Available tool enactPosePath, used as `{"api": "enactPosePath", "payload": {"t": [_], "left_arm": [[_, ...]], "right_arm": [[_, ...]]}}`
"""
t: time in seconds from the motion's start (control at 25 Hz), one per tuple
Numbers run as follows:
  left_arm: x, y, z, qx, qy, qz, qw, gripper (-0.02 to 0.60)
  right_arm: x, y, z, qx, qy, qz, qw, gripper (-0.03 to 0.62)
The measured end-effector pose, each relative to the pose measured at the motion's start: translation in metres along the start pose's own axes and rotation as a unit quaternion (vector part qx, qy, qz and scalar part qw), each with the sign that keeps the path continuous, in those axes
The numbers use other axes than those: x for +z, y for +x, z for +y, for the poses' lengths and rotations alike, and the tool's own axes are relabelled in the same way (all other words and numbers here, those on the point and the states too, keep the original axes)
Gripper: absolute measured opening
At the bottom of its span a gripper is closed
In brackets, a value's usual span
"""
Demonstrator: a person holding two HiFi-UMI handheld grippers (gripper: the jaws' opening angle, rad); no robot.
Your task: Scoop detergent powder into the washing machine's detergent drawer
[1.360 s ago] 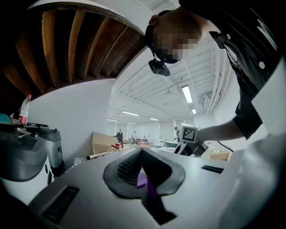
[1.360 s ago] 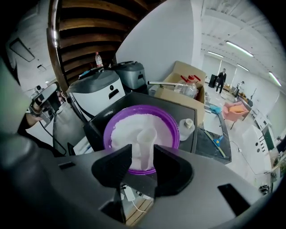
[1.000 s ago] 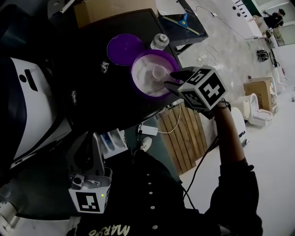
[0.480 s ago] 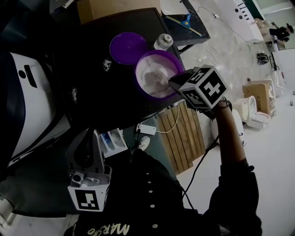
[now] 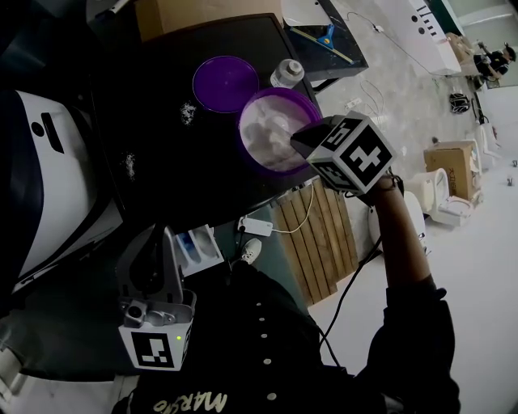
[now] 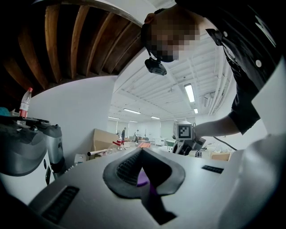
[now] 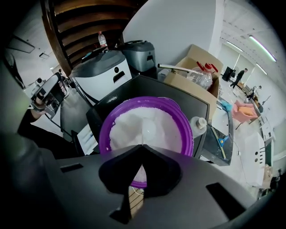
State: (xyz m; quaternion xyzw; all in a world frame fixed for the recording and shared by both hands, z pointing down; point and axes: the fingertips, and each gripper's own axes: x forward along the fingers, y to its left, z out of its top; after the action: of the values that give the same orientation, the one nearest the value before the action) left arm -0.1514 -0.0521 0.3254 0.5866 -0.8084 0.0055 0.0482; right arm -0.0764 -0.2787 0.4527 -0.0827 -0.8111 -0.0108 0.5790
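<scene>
A purple tub (image 5: pixel 261 144) (image 7: pixel 184 129) full of white powder stands on the dark table (image 5: pixel 178 174). A pale round scoop (image 7: pixel 149 129) lies bowl-up in the powder. My right gripper (image 5: pixel 298 139) (image 7: pixel 142 146) points steeply down over the tub's near rim. Its jaws have just been closing and now meet at the scoop's handle end; the handle is hidden under the tips. The white detergent drawer (image 5: pixel 199 251) sticks out of the washing machine (image 5: pixel 57 194). Beside it my left gripper (image 5: pixel 164 241) (image 6: pixel 142 150) is held level, jaws together and empty.
The tub's purple lid (image 5: pixel 222 83) and a small capped bottle (image 5: pixel 285 73) (image 7: pixel 197 124) sit behind the tub. Spilled powder (image 5: pixel 184 115) dots the table. A cardboard box (image 5: pixel 194 16) stands at the far edge. Wooden slats (image 5: pixel 316 234) lie below the table's near edge.
The right gripper's jaws have gone from wide open around the scoop's handle to closed, and it shifted slightly over the tub. The left gripper has stayed put.
</scene>
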Motion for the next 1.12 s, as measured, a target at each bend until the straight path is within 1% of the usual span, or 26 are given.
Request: {"api": "enactPosePath", "payload": {"t": [0.16,0.32,0.48,0.72,0.84,1.0,1.12], "left_arm": [[-0.002,-0.003,0.004,0.005,0.0,0.001,1.0,0.015],[-0.003,-0.005,0.007,0.011,-0.001,0.002,0.9999,0.015],[-0.003,-0.007,0.008,0.013,-0.003,0.002,0.9999,0.015],[-0.005,-0.009,0.012,0.019,-0.006,0.003,0.9998,0.015],[-0.005,-0.01,0.012,0.021,-0.005,0.003,0.9998,0.015],[-0.004,-0.01,0.013,0.022,-0.006,0.001,0.9997,0.015],[-0.002,-0.011,0.014,0.023,-0.007,-0.002,0.9997,0.015]], "right_arm": [[0.006,0.004,0.003,0.004,0.002,-0.002,1.0,0.031],[0.009,0.007,0.005,0.001,0.0,0.007,1.0,0.031],[0.015,0.01,0.013,0.011,-0.014,0.014,1.0,0.031],[0.014,0.014,0.033,0.057,-0.026,0.03,0.998,0.031],[0.012,0.016,0.035,0.071,-0.026,0.029,0.997,0.031],[0.013,0.015,0.039,0.098,-0.014,0.027,0.995,0.031],[0.014,0.015,0.04,0.127,0.01,0.022,0.992,0.031]]}}
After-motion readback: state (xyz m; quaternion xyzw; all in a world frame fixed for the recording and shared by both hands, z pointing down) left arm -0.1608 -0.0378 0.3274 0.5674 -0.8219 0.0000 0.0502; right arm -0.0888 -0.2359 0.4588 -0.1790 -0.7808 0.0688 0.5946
